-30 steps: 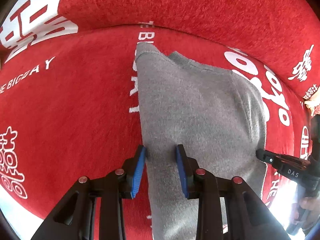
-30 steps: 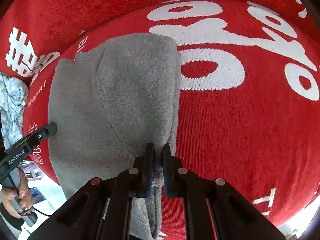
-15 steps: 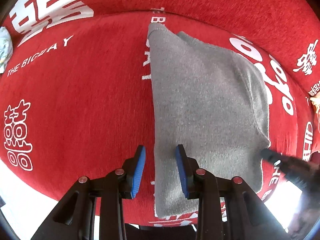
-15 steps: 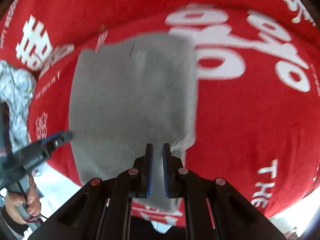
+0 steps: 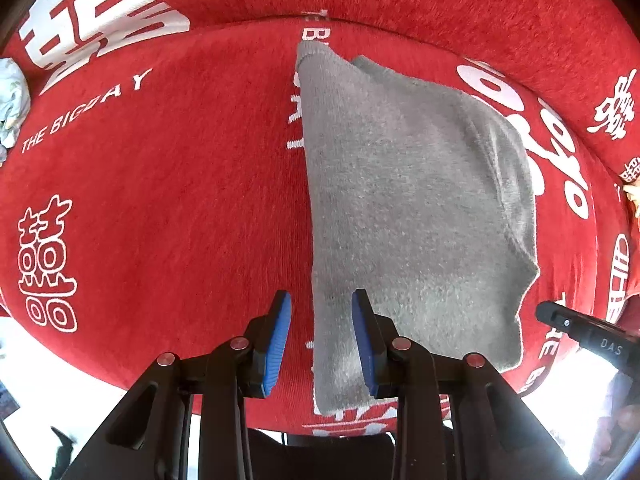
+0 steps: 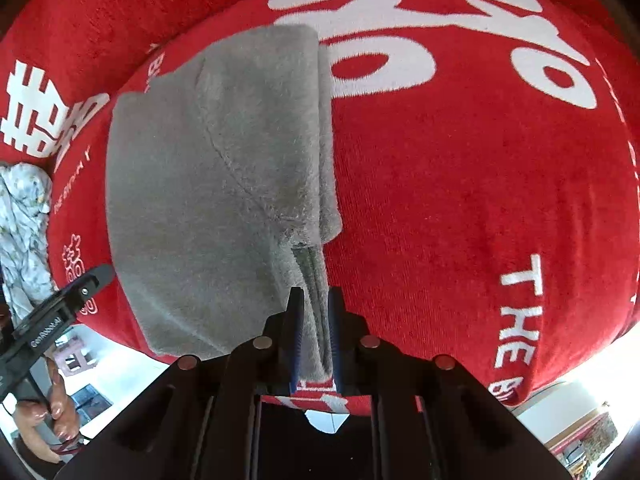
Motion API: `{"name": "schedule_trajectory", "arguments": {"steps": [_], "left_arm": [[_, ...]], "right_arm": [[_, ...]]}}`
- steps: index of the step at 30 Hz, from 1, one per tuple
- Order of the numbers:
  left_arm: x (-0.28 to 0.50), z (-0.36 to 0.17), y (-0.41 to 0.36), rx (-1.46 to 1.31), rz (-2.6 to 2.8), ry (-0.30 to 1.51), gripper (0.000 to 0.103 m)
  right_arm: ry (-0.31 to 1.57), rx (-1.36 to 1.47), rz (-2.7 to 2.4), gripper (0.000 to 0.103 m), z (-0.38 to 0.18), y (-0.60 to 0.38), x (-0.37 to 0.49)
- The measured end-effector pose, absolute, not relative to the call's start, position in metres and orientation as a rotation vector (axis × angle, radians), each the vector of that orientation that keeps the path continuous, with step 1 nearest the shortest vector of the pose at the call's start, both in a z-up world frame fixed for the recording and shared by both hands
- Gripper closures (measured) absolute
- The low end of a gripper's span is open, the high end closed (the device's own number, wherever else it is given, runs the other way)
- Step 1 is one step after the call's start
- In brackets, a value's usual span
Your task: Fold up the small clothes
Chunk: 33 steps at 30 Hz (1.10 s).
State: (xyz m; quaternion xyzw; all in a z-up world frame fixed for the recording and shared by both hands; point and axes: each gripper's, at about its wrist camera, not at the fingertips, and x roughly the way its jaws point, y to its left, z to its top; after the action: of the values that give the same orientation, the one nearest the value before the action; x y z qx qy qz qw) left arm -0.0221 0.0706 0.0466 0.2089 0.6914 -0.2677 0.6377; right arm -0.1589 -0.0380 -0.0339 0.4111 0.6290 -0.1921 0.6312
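A grey fleece garment [image 5: 408, 208] lies folded on the red cover [image 5: 160, 184], its near end hanging over the front edge. My left gripper [image 5: 320, 312] is open, its blue pads either side of the garment's left near edge, not clamping it. In the right wrist view the garment [image 6: 208, 184] shows a folded flap and a seam. My right gripper [image 6: 315, 304] stands slightly open around the garment's right near edge, with cloth between the pads.
The red cover [image 6: 460, 200] carries white lettering and ends in a front edge near both grippers. A pale floral cloth [image 6: 24, 216] lies bunched at the far left. The other gripper's tip shows at each view's side [image 5: 580, 332].
Both grippers have pulled back toward the front edge, so more of the garment shows. My right gripper's jaws have parted slightly, with the garment edge still between them.
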Motion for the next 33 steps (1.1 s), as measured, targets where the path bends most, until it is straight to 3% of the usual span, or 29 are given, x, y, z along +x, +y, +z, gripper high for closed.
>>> {"name": "schedule_trajectory", "arguments": {"steps": [20,24,29,33], "left_arm": [[-0.050,0.110,0.075,0.515,-0.657,1.582,0.070],[-0.054,0.122,0.075,0.512,-0.653,1.577,0.070],[-0.053,0.135,0.073,0.519,-0.641,1.559,0.070],[-0.051,0.144,0.073,0.522,-0.630,1.546,0.070]], "right_arm": [[1.428,0.885,-0.385,0.088,0.030,-0.015,-0.155],[1.425,0.867,-0.380,0.077,0.042,-0.009,-0.150],[1.415,0.846,-0.384,0.075,0.056,-0.004,-0.140],[1.409,0.832,-0.378,0.058,0.063,-0.002,-0.134]]}}
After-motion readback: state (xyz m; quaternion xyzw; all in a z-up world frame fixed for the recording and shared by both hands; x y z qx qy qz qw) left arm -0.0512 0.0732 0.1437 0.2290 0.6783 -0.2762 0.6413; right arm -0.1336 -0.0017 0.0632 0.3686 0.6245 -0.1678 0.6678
